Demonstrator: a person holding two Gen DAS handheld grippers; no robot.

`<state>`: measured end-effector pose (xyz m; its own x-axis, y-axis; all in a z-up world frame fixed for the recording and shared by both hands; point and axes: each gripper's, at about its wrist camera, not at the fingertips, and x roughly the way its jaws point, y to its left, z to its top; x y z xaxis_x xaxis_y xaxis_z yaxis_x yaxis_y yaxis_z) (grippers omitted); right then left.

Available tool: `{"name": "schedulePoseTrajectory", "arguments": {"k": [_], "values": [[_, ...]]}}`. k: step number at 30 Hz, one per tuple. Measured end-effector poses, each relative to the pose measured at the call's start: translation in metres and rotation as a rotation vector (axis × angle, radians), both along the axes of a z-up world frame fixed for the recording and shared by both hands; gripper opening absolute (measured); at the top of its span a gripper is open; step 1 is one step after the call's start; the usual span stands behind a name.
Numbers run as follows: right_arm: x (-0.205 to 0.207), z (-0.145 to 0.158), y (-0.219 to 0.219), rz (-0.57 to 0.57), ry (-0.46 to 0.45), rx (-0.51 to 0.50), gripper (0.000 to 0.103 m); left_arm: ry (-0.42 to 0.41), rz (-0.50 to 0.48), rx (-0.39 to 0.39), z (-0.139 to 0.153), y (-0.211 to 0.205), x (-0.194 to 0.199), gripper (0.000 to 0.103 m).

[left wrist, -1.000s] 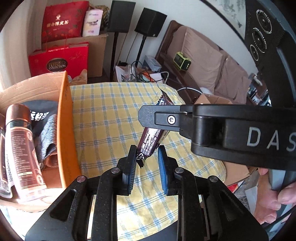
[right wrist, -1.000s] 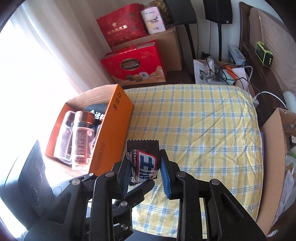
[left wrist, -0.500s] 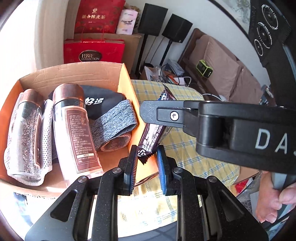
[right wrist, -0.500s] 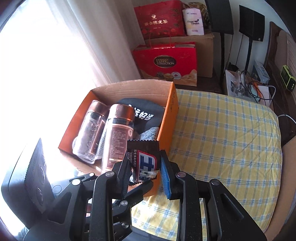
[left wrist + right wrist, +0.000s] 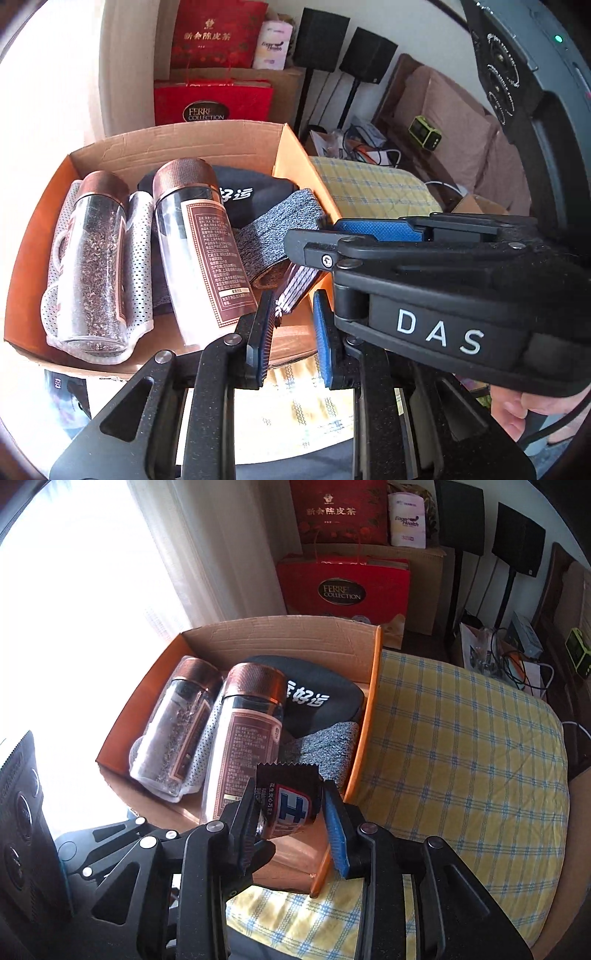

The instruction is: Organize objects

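Note:
A dark snack bar point(image 5: 291, 805) in a red-and-blue wrapper hangs over the near right corner of the orange cardboard box point(image 5: 369, 716). My right gripper point(image 5: 290, 784) straddles its upper part with jaws opening. The blue right pad stands clear of the wrapper, and the bar leans on the left finger. In the left wrist view the bar's point(image 5: 297, 282) lower end sits in the narrow jaws of my left gripper point(image 5: 294, 306), which is shut on it. The right gripper's fingers point(image 5: 380, 229) cross just above. The box point(image 5: 295, 162) holds two copper-lidded jars point(image 5: 199, 258), a black cap point(image 5: 243, 195) and a grey knit cloth point(image 5: 280, 232).
The box stands at the left end of a yellow checked cloth point(image 5: 461, 757). Behind it are red gift bags point(image 5: 343, 587), a brown carton and two black speakers point(image 5: 517, 542) on stands. Cables and a green clock point(image 5: 424, 133) lie at the far right. A hand point(image 5: 517, 417) holds the right gripper.
Both grippers carried the bar leftward from above the checked cloth to above the box. The right gripper's jaws have widened, its blue pad has left the wrapper, and the bar has tilted.

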<state>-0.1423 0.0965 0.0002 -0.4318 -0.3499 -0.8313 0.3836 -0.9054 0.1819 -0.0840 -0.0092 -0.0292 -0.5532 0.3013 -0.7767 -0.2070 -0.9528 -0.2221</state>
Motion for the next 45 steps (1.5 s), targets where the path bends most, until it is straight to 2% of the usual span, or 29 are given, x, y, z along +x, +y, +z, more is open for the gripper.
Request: {"name": "schedulePoseTrajectory", "arguments": {"k": [4, 9, 13, 15, 16, 18, 22, 25, 29, 35, 40, 45], "values": [[0.004, -0.002, 0.003, -0.011, -0.002, -0.021, 0.038, 0.002, 0.020, -0.017, 0.000, -0.007, 0.003, 0.023], [0.015, 0.009, 0.012, -0.027, 0.050, -0.033, 0.057, 0.023, 0.065, -0.015, 0.002, -0.019, 0.009, 0.054], [0.027, 0.020, 0.024, -0.054, 0.102, -0.034, 0.068, 0.062, 0.102, -0.031, 0.009, -0.027, 0.016, 0.071], [0.033, 0.025, 0.032, -0.077, 0.130, -0.029, 0.075, 0.084, 0.120, -0.037, 0.015, -0.030, 0.019, 0.082], [0.036, 0.027, 0.036, -0.090, 0.143, -0.026, 0.075, 0.094, 0.130, -0.036, 0.017, -0.031, 0.021, 0.084], [0.041, 0.029, 0.045, -0.111, 0.164, -0.020, 0.079, 0.107, 0.144, -0.027, 0.021, -0.035, 0.024, 0.094], [0.049, 0.030, 0.061, -0.150, 0.185, -0.008, 0.081, 0.123, 0.164, -0.023, 0.026, -0.037, 0.026, 0.098], [0.056, 0.029, 0.071, -0.178, 0.205, 0.015, 0.087, 0.123, 0.161, -0.035, 0.024, -0.034, 0.029, 0.103], [0.068, 0.029, 0.083, -0.217, 0.245, 0.039, 0.103, 0.121, 0.168, -0.069, 0.022, -0.028, 0.034, 0.103], [0.085, 0.027, 0.100, -0.282, 0.290, 0.080, 0.102, 0.132, 0.197, -0.049, 0.021, -0.029, 0.042, 0.103], [0.103, 0.025, 0.112, -0.332, 0.310, 0.078, 0.102, 0.122, 0.224, -0.166, 0.015, -0.020, 0.049, 0.103], [0.127, 0.022, 0.118, -0.369, 0.355, 0.098, 0.103, 0.110, 0.226, -0.126, 0.009, -0.022, 0.063, 0.103]]}}
